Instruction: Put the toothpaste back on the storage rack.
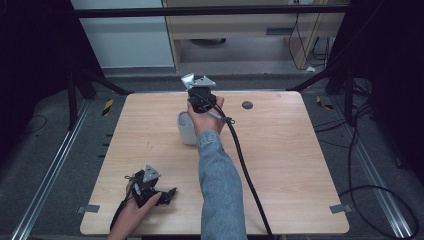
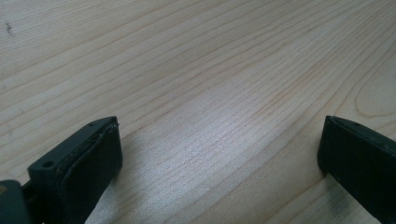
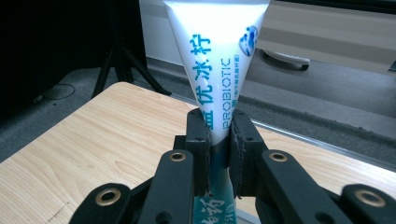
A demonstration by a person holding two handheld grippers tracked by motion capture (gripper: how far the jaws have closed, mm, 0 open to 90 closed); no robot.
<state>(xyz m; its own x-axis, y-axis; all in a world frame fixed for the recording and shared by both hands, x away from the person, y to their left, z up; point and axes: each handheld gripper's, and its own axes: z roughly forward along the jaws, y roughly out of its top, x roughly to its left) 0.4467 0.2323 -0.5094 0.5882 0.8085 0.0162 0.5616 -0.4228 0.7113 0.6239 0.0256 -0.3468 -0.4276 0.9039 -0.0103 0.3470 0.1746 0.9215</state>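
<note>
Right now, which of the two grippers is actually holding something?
The right gripper: its fingers clamp a white tube above the white cup. The left gripper is open over bare table.

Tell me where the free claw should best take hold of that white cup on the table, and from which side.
Probably by the cup's left wall near the rim, one jaw inside and one outside, coming from above left. Its mouth faces up, and the right claw, shut on the toothpaste tube, and the sleeve crowd its right side. The left claw rests open on the table.
</note>
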